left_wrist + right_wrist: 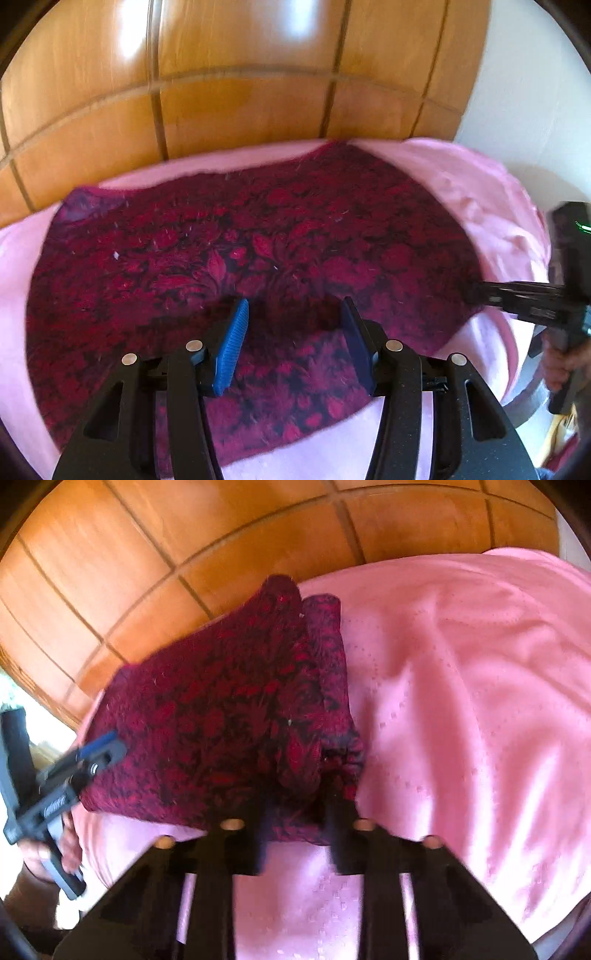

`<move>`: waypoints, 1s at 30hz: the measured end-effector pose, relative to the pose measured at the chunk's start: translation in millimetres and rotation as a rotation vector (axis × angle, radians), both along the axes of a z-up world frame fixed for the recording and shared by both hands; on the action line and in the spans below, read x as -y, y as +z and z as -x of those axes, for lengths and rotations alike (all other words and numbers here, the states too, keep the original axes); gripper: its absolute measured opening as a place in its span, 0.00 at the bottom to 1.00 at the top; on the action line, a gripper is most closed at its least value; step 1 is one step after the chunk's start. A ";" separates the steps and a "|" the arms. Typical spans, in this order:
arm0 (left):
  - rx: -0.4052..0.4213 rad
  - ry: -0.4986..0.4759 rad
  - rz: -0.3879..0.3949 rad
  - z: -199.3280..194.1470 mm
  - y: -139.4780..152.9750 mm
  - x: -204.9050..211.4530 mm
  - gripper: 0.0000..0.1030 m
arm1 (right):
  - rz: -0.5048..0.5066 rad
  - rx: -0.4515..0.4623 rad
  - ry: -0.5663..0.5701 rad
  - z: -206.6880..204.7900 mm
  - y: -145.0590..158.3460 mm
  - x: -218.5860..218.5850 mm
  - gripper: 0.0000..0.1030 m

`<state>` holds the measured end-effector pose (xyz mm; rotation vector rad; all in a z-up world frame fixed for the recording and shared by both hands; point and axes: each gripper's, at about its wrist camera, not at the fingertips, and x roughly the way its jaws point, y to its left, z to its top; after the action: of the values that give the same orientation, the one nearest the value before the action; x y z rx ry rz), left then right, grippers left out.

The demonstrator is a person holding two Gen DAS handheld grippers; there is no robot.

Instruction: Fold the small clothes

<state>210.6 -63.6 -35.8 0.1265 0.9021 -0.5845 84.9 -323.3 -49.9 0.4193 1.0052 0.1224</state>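
Dark red knit with a black floral pattern, that's the one garment here, a small fuzzy piece with bits of white lint on it, spread over a pink sheet that has a faint woven dot pattern. In the left wrist view it lies mostly flat, wide and rounded at the edges, filling the middle of the bed.

Starting at the left side: the left gripper hovers over the near part of the garment with its two fingers spread apart and nothing between them. One blue ribbed pad faces in, and the other finger looks darker from this angle.

Further right, the right gripper has a bunched fold of the knit sitting between its two black fingers at the garment's right edge. The frame's too blurry for me to say whether they're clamped on it, so I can't tell. From that side the fabric looks doubled over, with two layers showing along the right edge.

Behind the bed there's glossy orange-brown wood panelling cut into rectangular blocks by dark grooves.
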 end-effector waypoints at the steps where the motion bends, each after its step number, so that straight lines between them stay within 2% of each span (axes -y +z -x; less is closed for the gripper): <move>1: -0.023 0.008 0.009 -4.8 -1.9 -1.3 0.49 | 0.024 0.003 0.010 4.6 5.7 0.2 0.13; 3: -0.044 0.015 0.018 -11.7 -7.0 0.1 0.49 | 0.084 -0.006 0.023 10.5 9.2 -0.7 0.12; 5: -0.048 0.027 0.022 -10.7 -9.2 0.4 0.50 | 0.143 -0.042 0.034 12.5 -1.3 -4.5 0.12; 9: -0.019 0.036 0.039 2.7 2.4 -9.6 0.50 | 0.158 -0.028 0.004 12.8 1.8 -8.2 0.15; 11: -0.011 0.055 0.062 10.7 8.0 -26.1 0.50 | 0.184 -0.013 -0.013 16.1 8.4 -8.6 0.31; 14: -0.006 0.142 0.124 24.9 14.6 -70.6 0.50 | 0.245 0.057 -0.027 26.2 30.6 -17.6 0.46; 16: -0.002 0.213 0.156 33.1 16.1 -101.8 0.50 | 0.231 0.105 -0.022 30.4 42.4 -25.7 0.50; 17: -0.006 0.256 0.179 37.5 16.5 -122.2 0.50 | 0.234 0.129 -0.011 30.3 48.2 -33.6 0.58; 19: -0.011 0.324 0.217 46.5 15.5 -157.8 0.50 | 0.236 0.164 0.013 24.8 54.8 -51.5 0.64; 21: -0.005 0.392 0.226 57.0 12.1 -192.9 0.50 | 0.225 0.178 0.036 10.9 53.8 -66.7 0.67; 23: -0.040 0.425 0.236 62.7 3.2 -217.9 0.51 | 0.230 0.171 0.038 -0.1 51.4 -81.2 0.72; 26: -0.086 0.406 0.279 68.1 -9.4 -237.8 0.52 | 0.208 0.147 0.043 -13.5 45.9 -94.3 0.72; 30: -0.100 0.328 0.332 61.8 -18.9 -229.5 0.52 | 0.241 0.092 0.030 -36.4 25.3 -97.5 0.72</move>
<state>148.8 165.9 -54.7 -0.3477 0.8873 -0.4284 121.4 -225.8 -24.6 0.1770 0.9225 0.0461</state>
